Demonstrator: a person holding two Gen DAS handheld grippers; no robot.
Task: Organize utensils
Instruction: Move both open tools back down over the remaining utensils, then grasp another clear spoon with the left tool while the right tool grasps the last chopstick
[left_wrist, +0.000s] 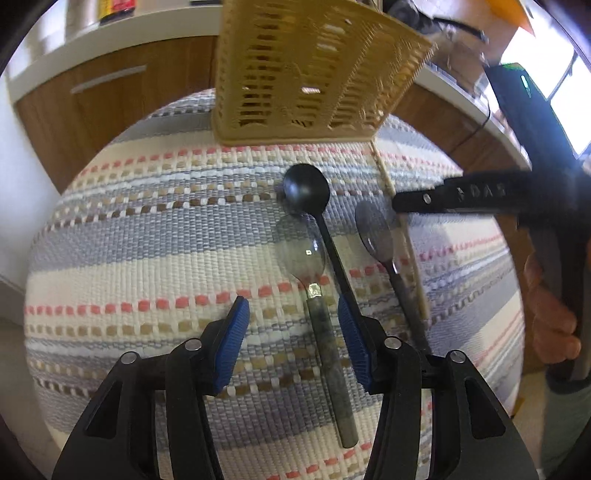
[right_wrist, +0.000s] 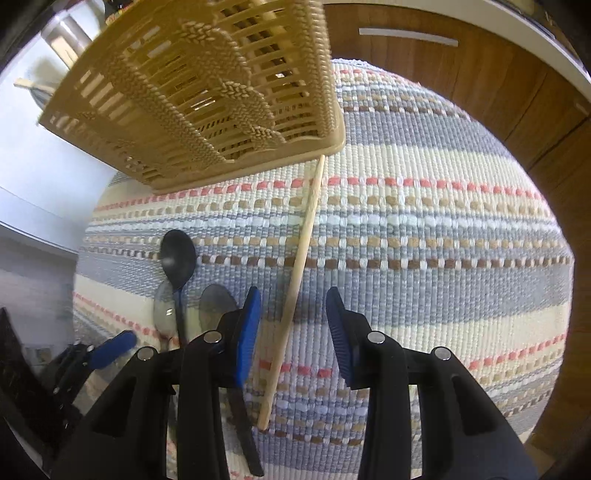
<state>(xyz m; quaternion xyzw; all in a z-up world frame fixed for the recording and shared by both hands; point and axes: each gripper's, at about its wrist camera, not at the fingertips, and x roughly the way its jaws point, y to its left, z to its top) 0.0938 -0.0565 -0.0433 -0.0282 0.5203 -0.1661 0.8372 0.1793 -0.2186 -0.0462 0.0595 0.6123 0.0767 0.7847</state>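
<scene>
A beige slotted utensil basket stands at the far edge of the striped mat; it also shows in the right wrist view. Three spoons lie side by side: a black spoon, a clear spoon with a grey handle, and a grey spoon. A wooden chopstick lies to their right. My left gripper is open, its jaws on either side of the clear spoon's handle. My right gripper is open, low over the chopstick.
Wooden cabinet fronts under a white counter stand behind the mat. The right gripper's finger reaches in from the right in the left wrist view. A dark device is at the far right.
</scene>
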